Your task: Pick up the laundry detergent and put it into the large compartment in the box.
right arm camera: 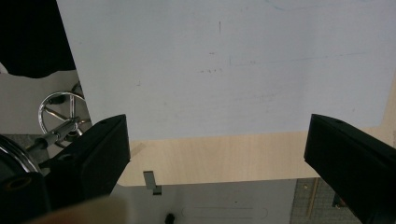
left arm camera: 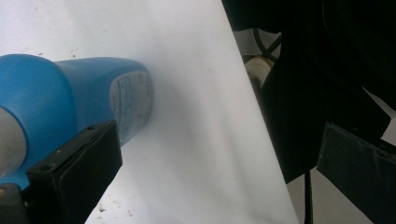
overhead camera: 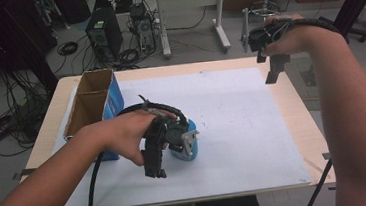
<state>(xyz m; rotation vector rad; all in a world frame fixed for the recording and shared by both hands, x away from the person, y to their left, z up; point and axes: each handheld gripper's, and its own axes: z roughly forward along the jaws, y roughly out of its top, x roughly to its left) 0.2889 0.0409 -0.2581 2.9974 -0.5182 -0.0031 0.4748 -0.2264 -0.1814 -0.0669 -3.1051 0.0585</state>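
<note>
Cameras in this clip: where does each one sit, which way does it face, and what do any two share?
High view: above the person's side, facing forward and down on the table; both forearms, left hand-held gripper by the blue bottle, right hand-held gripper raised.
Left gripper view: on that gripper, facing along the white sheet; one jaw beside the blue bottle.
Right gripper view: looking down at the table's edge; two jaws apart, nothing between.
Shared: all three show the white sheet.

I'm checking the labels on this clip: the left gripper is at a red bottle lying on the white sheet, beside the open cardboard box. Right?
Not quite: the bottle is blue, not red, as the left gripper view shows. The rest stands: the left gripper is at it on the white sheet, beside the open cardboard box.
</note>
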